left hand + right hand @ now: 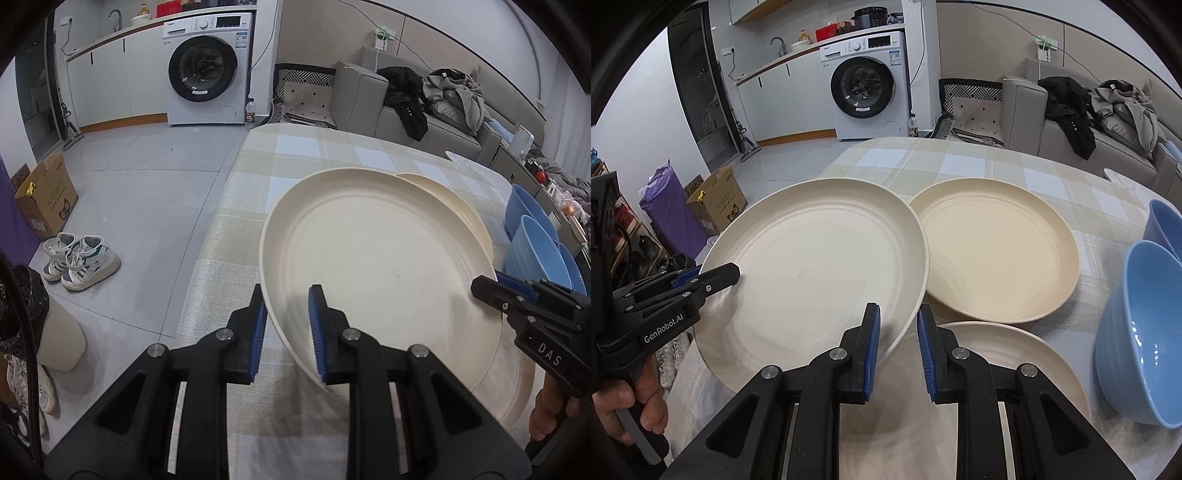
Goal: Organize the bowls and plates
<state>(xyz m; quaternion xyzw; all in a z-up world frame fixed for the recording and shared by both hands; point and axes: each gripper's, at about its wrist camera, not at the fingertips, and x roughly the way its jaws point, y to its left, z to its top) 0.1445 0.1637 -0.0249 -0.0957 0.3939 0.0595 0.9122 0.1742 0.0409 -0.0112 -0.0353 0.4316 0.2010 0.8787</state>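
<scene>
Both hand-held grippers have the big cream plate (812,266): the left hand-held gripper (288,332) is clamped narrow on its left rim, the right hand-held gripper (897,347) pinches the near right rim. The plate is round, face up, tilted, lifted off the table (997,166). Count three plates: this one, a beige plate (997,254) lying flat just to its right, and a third plate (990,354) under the right gripper. Two blue bowls (1137,343) stand at the right, mouths tipped leftward.

Lifted plate (812,266) left of table plate (993,251); bowls (1137,332) right.
</scene>
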